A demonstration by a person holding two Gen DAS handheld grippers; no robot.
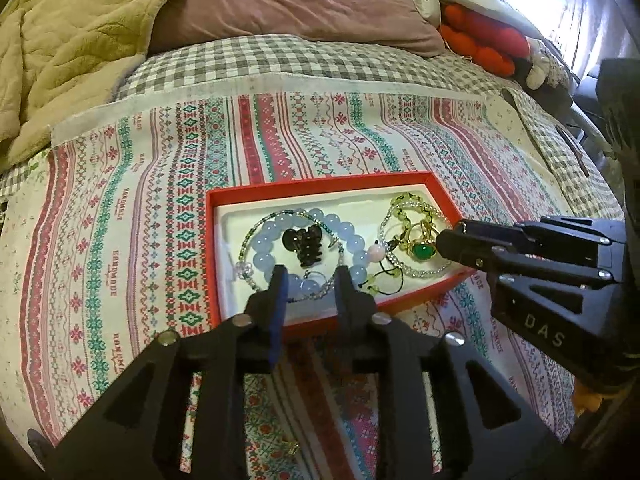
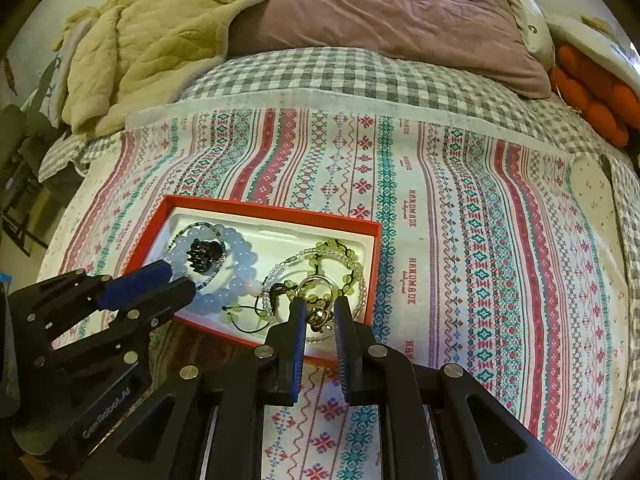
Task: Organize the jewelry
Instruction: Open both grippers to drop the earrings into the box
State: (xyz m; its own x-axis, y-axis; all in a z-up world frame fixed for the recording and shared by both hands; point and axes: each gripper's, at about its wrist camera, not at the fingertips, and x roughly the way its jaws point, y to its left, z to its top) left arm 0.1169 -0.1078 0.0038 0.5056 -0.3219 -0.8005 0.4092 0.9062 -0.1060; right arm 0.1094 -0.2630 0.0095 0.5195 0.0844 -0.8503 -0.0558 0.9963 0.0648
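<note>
On a bed, a red box (image 1: 256, 196) holds a blue bracelet (image 1: 262, 246), black clip (image 1: 306, 246) and green ring (image 1: 424, 250). Left gripper (image 1: 310, 280) fingers stand narrowly parted over the bracelet; right gripper (image 2: 319, 314) fingers pinch a gold ring (image 2: 320, 314) at the box's near edge.

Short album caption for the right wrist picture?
Right gripper pinching a gold ring over a red jewelry box on a bed.
</note>
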